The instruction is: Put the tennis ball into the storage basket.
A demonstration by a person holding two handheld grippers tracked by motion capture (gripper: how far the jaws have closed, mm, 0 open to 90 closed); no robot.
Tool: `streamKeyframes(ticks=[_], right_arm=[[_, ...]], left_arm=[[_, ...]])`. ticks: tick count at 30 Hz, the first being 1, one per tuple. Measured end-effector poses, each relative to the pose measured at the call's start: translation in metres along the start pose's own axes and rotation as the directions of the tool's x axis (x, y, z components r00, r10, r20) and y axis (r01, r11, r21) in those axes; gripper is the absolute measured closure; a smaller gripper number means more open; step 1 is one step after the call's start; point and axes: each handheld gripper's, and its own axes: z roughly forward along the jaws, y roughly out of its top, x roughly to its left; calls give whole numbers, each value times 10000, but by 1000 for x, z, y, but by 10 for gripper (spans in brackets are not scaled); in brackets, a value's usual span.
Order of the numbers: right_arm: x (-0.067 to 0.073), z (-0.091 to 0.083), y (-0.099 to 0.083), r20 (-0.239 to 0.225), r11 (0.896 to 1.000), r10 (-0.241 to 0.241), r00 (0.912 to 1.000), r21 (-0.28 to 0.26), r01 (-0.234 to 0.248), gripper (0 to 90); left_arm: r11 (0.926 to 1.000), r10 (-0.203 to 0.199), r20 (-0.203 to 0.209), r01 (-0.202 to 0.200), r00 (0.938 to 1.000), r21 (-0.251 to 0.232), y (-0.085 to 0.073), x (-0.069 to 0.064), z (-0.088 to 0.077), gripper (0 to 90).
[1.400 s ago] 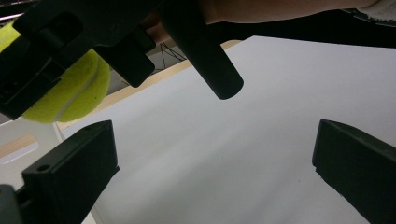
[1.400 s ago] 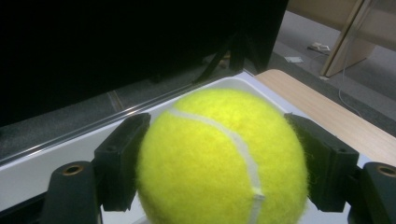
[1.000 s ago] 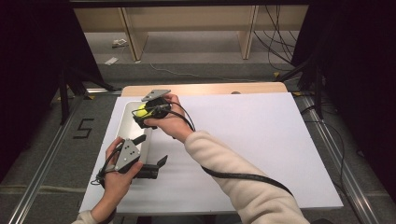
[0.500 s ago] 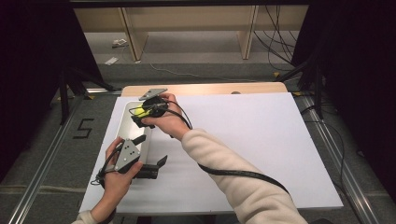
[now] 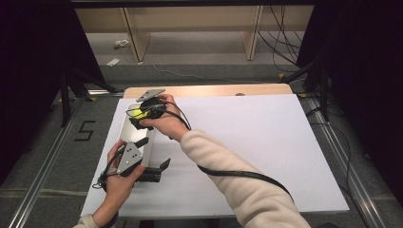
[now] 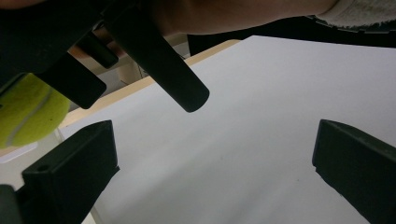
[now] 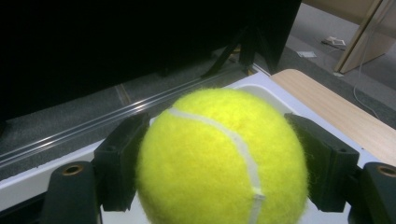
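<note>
- Forearms come in from the bottom edge of the high view; the left hand (image 5: 116, 183) sits near the table's near-left corner, the cream sleeve (image 5: 237, 190) of the right arm crosses diagonally toward the far left.
- Left gripper (image 5: 159, 171) lies low over the white table (image 5: 266, 142), just in from its left edge, jaws pointing right. In the left gripper view its jaws stand wide apart with bare white surface between them, nothing held.
- A shallow white tray (image 5: 124, 135) lies along the table's left side, between the two grippers; its long edge runs close to the table's left border.
- Right gripper (image 5: 138, 116) hangs above the far end of that tray, near the far-left corner. Its jaws are clamped on a yellow tennis ball (image 7: 222, 161); the right gripper view shows a black pad pressed against each side of the ball, which is lifted clear of the tray's rim below it.
- In the left gripper view the ball (image 6: 25, 112) shows at the left edge, above and beyond the left jaw.
- Right of both hands the white surface runs open to the right and near edges.
- Beyond the white sheet a strip of bare wood (image 5: 214, 90) marks the table's far edge.
- Left of the table a metal rail (image 5: 45, 164) runs along the floor, beside a marked "5" (image 5: 84, 130).
- Farther back stand wooden uprights (image 5: 135, 35) and loose cables (image 5: 280, 33) on the floor.
</note>
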Motion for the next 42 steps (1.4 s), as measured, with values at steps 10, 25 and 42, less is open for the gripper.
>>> streamKeyframes(ticks=[10,25,42], right_arm=[[0,6,3,-34,10000,-31,10000,82,31,264],[2,14,8,-93,9997,-78,9999,248,80,263],[5,26,6,-225,9987,-116,9997,499,127,261]], left_arm=[[10000,6,27,-6,10000,8,0,-1,0,0],[10000,22,25,-22,10000,22,0,-1,0,0],[10000,43,13,-43,10000,31,0,0,0,0]])
